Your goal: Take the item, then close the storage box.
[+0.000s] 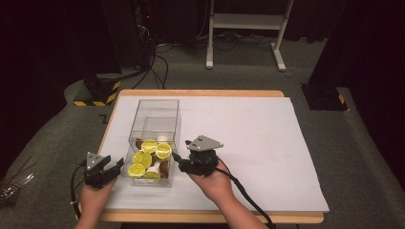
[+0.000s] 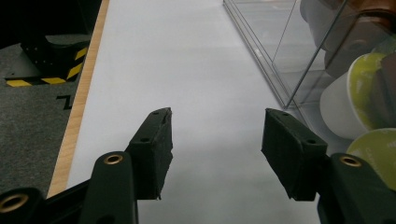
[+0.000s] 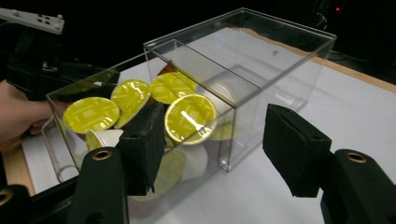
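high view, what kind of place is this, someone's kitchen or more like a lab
Probably a lab or test room, not a kitchen: dark curtained walls, a stand base with hazard stripes on grey carpet, loose cables, and a work table covered in plain white.

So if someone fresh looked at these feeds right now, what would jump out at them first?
The clear plastic box on the left part of the white tabletop, its near end heaped with yellow-lidded coffee capsules. Next, the two black grippers flanking that end: the left gripper and the right gripper, each with jaws open and nothing between them. Beyond the table, a white metal stand shows against the dark room.
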A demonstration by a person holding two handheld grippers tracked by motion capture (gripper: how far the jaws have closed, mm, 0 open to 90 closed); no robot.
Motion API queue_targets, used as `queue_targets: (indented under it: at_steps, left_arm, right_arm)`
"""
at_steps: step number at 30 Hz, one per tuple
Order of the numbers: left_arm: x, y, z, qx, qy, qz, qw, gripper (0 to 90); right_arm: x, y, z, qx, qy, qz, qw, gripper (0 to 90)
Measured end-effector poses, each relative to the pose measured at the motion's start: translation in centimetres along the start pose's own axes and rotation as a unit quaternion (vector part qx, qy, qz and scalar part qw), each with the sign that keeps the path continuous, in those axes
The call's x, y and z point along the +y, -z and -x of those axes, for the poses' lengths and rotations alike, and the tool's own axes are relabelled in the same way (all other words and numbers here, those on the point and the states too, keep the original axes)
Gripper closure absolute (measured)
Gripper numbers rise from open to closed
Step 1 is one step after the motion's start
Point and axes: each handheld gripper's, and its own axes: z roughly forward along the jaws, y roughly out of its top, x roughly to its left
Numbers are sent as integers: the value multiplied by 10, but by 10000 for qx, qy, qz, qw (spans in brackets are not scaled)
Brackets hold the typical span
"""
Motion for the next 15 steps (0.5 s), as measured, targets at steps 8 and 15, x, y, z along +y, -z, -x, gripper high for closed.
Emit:
queue_targets:
  at_steps: [8,15]
  left_arm:
    - [0,0,1,-17,-26,21,10000,431]
    - [-1,1,1,-37,-6,47,10000,429]
  right_arm:
    - [8,-22,-21,249,226,-100,9994,440]
    - [13,-42,-33,442,223,-323,9982,525]
